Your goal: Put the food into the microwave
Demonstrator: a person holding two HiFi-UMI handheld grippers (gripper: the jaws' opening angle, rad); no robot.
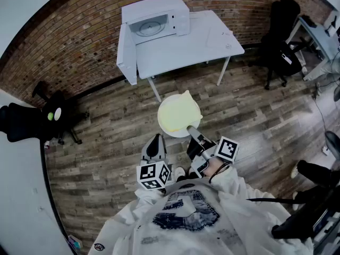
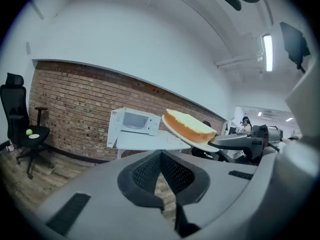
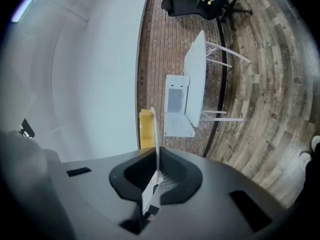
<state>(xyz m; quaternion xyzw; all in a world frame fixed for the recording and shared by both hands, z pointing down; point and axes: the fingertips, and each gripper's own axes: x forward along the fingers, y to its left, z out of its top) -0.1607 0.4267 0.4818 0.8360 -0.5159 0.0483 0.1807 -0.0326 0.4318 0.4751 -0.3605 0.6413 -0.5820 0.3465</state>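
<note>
One cake plate (image 1: 171, 134), clamped in right claw (image 1: 191, 128)

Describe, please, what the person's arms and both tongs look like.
The left tongs and the right tongs have grey bodies with black mesh-textured pads; each carries a white cube with black square markers. The arms are in long white sweatshirt sleeves.

L gripper (image 1: 154, 142) is hanging close in front of the chest, pointing fwd, jaws together w/ nothing btwn them. R gripper (image 1: 193, 131) is reaching a bit further fwd, jaws clamping the near rim of a plate (image 1: 175, 134).
</note>
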